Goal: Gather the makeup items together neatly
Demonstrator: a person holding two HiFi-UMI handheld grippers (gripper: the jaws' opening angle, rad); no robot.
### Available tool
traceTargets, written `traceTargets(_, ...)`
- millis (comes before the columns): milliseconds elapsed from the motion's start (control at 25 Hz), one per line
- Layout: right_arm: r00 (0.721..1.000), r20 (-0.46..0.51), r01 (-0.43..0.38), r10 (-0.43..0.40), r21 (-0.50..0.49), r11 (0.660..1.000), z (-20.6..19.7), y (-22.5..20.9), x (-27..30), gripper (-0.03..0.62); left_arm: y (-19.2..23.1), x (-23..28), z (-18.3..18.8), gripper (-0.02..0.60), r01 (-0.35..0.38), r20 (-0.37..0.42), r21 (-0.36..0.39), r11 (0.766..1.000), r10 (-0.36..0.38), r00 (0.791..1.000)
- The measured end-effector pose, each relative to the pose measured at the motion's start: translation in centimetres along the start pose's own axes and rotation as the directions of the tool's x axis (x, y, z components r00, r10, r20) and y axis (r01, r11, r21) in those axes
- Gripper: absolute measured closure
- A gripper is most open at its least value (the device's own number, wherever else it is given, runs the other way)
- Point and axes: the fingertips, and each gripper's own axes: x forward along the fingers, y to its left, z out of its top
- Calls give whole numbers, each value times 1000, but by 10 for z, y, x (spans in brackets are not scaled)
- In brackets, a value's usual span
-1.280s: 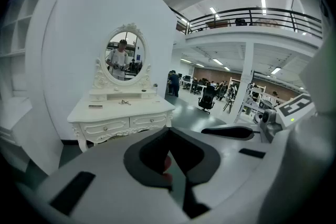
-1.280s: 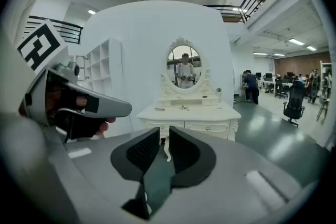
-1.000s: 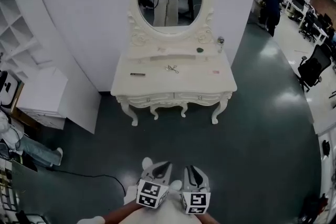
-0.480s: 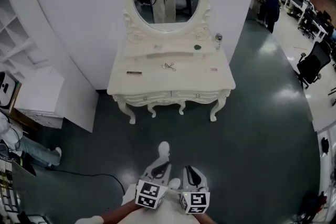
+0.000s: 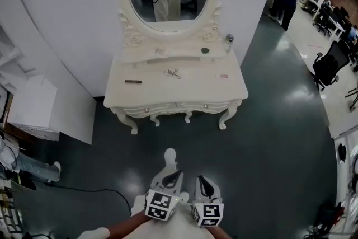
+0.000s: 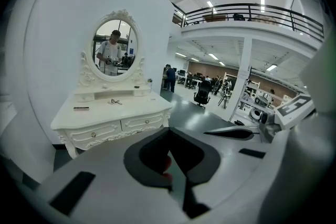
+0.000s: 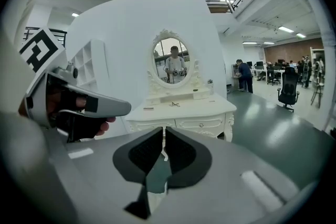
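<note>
**Mia:** The left claw (image 6: 168,131), is it holding something?
**Ben:** No. Its jaws are pressed together with nothing in them. The right claw (image 7: 163,128) has just been closing. Only a thin crack is left, and it is empty too.
**Mia:** Where is the makeup?
**Ben:** Well away from both claws, on the white table (image 5: 184,92). From the left there is a dark stick (image 5: 132,81), a lash curler (image 5: 173,73) and a small pink thing (image 5: 223,76). A green pot (image 5: 205,50) sits on the shelf behind.

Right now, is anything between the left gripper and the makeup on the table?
Nothing visible is. Only bare floor lies between the left gripper and the dressing table, where the eyelash curler, dark stick and pink item lie apart.
</note>
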Motion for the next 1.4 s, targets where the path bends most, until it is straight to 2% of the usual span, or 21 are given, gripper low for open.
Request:
traceTargets(320,1000,-17,12,-12,-26,1000,51,-7,81,576,64,47,61,577,5,16,2,1000,-5,1000)
traceTargets(480,999,-21,40,-40,11,999,74,-14,124,577,99,69,88,577,19,15,19,1000,-19,1000)
traceTargets(800,996,-23,92,-92,30,995,122,-17,206,579,166,114,140,577,83,2,43,996,-83,997)
traceTargets(960,993,-23,120,-119,62,991,134,-20,239,579,188,135,152,577,111,1,42,993,-111,994)
traceTargets(1120,991,-25,130,-129,47,990,141,-17,266,579,207,151,158,577,131,-9,25,991,-131,991)
traceTargets(1400,989,-45,142,-140,42,989,150,-17,276,579,218,162,159,577,147,-35,-12,989,-147,988)
